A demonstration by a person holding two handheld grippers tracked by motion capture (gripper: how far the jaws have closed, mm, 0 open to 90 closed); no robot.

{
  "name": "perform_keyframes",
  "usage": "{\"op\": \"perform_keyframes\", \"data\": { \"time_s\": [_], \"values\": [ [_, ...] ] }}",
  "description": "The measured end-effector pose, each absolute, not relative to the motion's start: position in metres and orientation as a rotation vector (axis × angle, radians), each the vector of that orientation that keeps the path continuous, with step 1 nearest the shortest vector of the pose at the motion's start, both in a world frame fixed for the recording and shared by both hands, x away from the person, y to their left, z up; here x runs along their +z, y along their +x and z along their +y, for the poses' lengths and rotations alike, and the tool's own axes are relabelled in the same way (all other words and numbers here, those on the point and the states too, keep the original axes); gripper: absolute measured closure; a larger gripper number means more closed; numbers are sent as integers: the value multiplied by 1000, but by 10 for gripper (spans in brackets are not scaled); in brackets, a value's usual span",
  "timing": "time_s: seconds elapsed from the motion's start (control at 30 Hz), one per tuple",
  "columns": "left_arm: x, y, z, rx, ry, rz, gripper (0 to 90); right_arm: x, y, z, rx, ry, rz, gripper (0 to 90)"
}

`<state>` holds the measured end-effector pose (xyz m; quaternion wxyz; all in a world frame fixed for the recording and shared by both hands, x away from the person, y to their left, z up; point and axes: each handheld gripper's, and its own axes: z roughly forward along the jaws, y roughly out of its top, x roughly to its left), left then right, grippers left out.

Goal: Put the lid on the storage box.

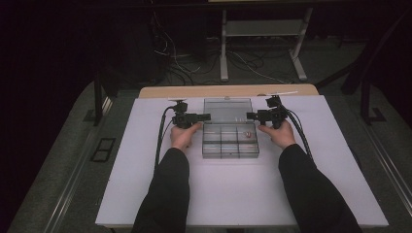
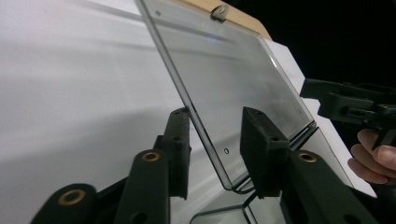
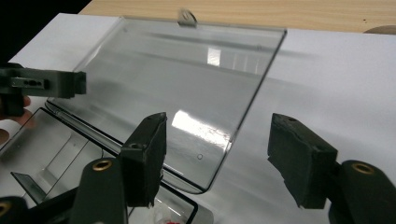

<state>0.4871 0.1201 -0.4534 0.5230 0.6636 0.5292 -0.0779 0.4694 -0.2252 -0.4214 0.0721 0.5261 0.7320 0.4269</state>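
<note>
The clear compartment box sits mid-table, its lid swung open behind the compartments. The left gripper straddles the lid's left edge, jaws narrowing around it, one pad perhaps touching — hard to say. The right gripper brackets the lid's right corner, jaws wide, gripping nothing. Closing the lid looks barely begun; a small reddish item lies in a right compartment.

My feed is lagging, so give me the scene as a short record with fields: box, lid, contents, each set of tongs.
box: clear compartment box on white table
lid: clear lid open, tilted back
contents: small reddish item in one far-right compartment
left tongs: left tongs straddle lid's left edge, gap visible
right tongs: right tongs straddle lid's right edge, not touching
</note>
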Motion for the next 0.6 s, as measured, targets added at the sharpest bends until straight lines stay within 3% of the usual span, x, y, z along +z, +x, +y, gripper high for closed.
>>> {"op": "perform_keyframes", "data": {
  "time_s": [0.4, 0.6],
  "values": [
    [-437, 479, 125, -79, 1651, 1143, 796, -419, 470, -225, 1319, 1525, 2234, 535],
    [-436, 477, 125, -47, 1669, 1110, 807, -417, 471, -227, 1360, 1516, 2230, 598]
  ]
}}
